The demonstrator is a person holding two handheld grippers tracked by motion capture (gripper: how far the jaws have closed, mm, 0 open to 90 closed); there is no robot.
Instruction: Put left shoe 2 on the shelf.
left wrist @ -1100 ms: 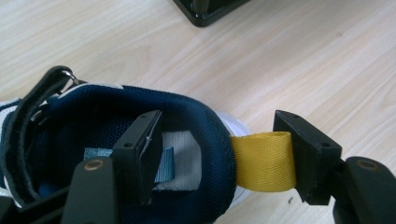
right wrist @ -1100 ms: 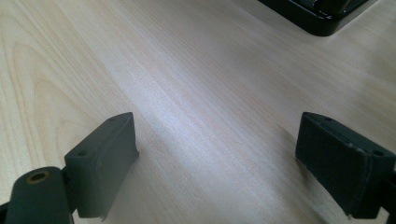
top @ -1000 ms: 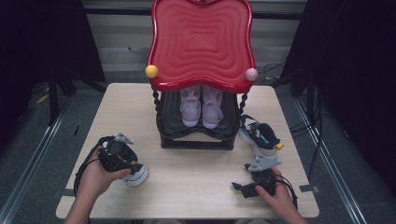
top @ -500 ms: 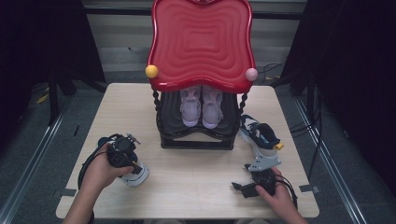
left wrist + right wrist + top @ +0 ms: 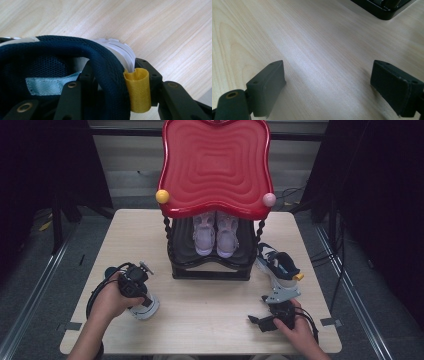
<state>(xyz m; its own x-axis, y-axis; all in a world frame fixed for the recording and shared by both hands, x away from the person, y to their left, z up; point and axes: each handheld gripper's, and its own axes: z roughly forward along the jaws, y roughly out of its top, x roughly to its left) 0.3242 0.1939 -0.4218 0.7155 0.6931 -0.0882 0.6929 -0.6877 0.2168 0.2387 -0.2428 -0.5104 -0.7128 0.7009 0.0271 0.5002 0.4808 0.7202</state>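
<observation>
— Closing on the heel, that's what my left jaws (image 5: 117,97) had just been doing: the navy sneaker (image 5: 57,72) sat between them, one jaw inside the collar, the other outside against the yellow pull loop (image 5: 138,90).

— Clamped, then?

— They looked pressed on the padded heel collar and the loop, yes. From above, my left hand (image 5: 112,297) covered most of that shoe; its white sole (image 5: 145,306) showed on the desk (image 5: 210,315), near the front left corner.

— And your right side?

— My right jaws (image 5: 328,87) stood wide apart, with bare wood between them. That gripper (image 5: 272,317) rested low at the front right of the desk, in my right hand (image 5: 300,330).

— Anything beside it?

— A second navy sneaker (image 5: 277,265), just past the grey plate of my right gripper, right of the black shoe rack (image 5: 210,270). A pair of pale pink shoes (image 5: 215,232) sat on the rack's shelf, under its red top (image 5: 216,167).
</observation>
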